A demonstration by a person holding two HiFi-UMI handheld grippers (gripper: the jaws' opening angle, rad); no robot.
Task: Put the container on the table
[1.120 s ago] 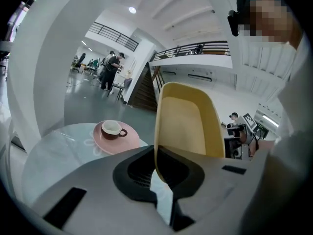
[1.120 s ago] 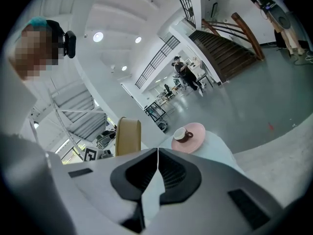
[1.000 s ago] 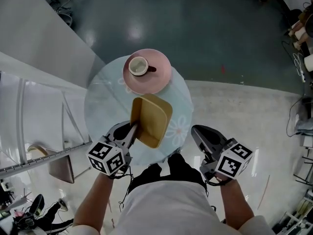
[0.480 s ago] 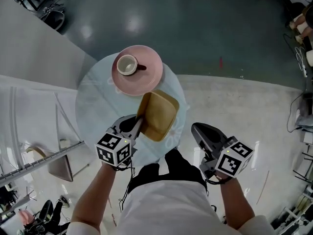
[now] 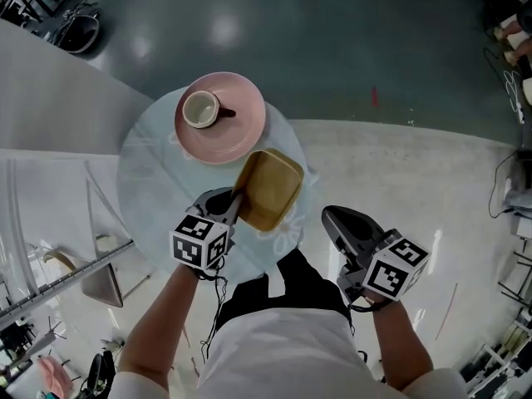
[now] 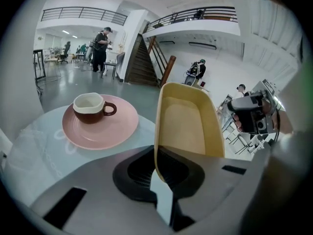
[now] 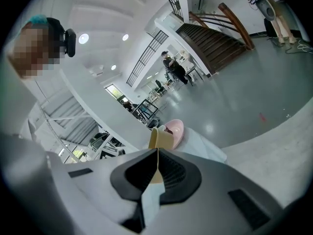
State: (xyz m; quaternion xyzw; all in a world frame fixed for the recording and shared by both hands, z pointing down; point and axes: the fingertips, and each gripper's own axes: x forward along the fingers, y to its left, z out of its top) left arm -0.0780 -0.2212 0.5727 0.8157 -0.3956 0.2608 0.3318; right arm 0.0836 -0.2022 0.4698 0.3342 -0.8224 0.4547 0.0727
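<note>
Left hand-held gripper [image 5: 235, 204] tight on rim of yellow container [image 5: 268, 188], beside pink plate [image 5: 246, 130], near table [image 5: 143, 181] edge.

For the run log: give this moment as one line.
left tool: shut on container rim | container: tilted over table | right tool: shut, empty

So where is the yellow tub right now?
In the head view the yellow container is over the round table, pinched at its edge by the left hand-held gripper, just beside the pink plate with the cup.
</note>
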